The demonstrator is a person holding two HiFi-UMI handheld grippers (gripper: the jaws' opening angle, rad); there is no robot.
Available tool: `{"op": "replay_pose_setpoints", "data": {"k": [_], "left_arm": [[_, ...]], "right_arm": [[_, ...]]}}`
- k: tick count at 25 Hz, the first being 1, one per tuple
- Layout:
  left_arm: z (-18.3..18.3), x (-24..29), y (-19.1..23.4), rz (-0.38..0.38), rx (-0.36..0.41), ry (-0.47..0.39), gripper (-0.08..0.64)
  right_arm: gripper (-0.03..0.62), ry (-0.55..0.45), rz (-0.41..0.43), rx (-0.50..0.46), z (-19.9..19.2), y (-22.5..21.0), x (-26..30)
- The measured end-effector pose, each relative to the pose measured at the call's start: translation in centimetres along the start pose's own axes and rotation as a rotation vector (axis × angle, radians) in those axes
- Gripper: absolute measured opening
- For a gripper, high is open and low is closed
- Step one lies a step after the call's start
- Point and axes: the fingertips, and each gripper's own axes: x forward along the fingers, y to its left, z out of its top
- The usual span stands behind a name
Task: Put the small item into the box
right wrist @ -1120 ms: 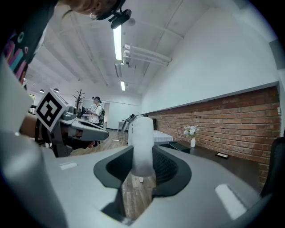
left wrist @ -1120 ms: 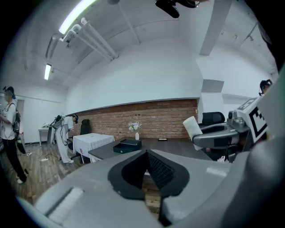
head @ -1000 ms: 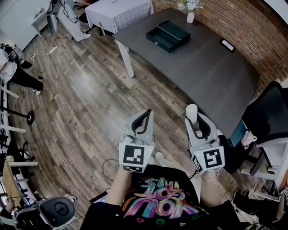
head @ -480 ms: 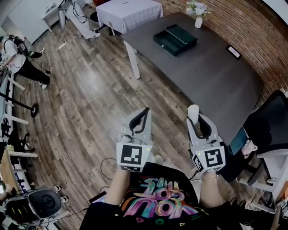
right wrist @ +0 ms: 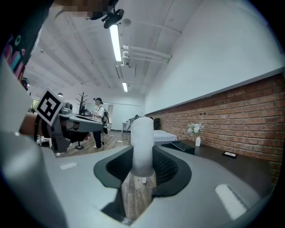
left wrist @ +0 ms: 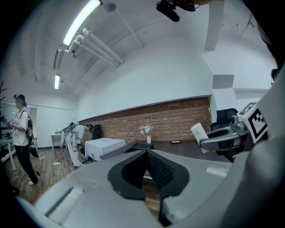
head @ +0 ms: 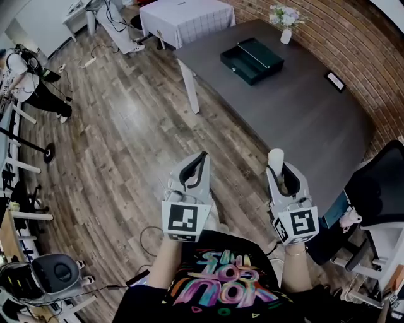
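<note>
White cylinder (right wrist: 142, 142) in right gripper (head: 282, 170), box (head: 252, 60) on table (head: 303, 120), shirt lettering (head: 218, 284) unreadable

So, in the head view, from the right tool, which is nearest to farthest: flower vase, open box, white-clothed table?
1. Open box, on the dark table.
2. Flower vase, at that table's far end.
3. White-clothed table, beyond, to the left.

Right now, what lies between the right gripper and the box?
Nothing but bare tabletop, seen in the head view, between the right gripper holding the white item and the box.
</note>
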Motion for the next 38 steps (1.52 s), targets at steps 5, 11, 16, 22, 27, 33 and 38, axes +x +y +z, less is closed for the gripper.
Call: {"op": "replay_pose_setpoints", "data": {"k": [5,11,16,22,27,33,38], "left_arm": [[0.0,5.6,3.6,-0.027,0.022,-0.014,0.002],[1.1,13.0,10.2,-0.046,0.003,0.009,0.002],[2.1,19.2,15.4,-0.073,0.038,0.009,0.002],[2.1,23.4,20.6,-0.073,0.020,0.015,0.001],[1.5,25.7,22.9,-0.096,0.040,0.028,0.002],[0.5,27.8,24.4,-0.088,-0.034,0.044,0.002],[-0.1,30.8,26.1,-0.086,-0.029,0.061,0.000]], "right_arm": [[0.130,0.019,-0.021,0.004,-0.3,-2.0,5.8],[0.130,0.037,-0.049,0.002,1.6,-4.0,14.8],[0.130,0.040,-0.083,0.009,2.8,-6.2,22.2],[0.130,0.043,-0.137,0.014,3.1,-7.6,27.7],[0.130,0.041,-0.174,0.026,3.4,-8.3,30.9],[0.130,0.076,-0.177,0.035,2.2,-8.9,33.3],[0.130,0.092,-0.172,0.056,1.3,-10.2,36.5]]}}
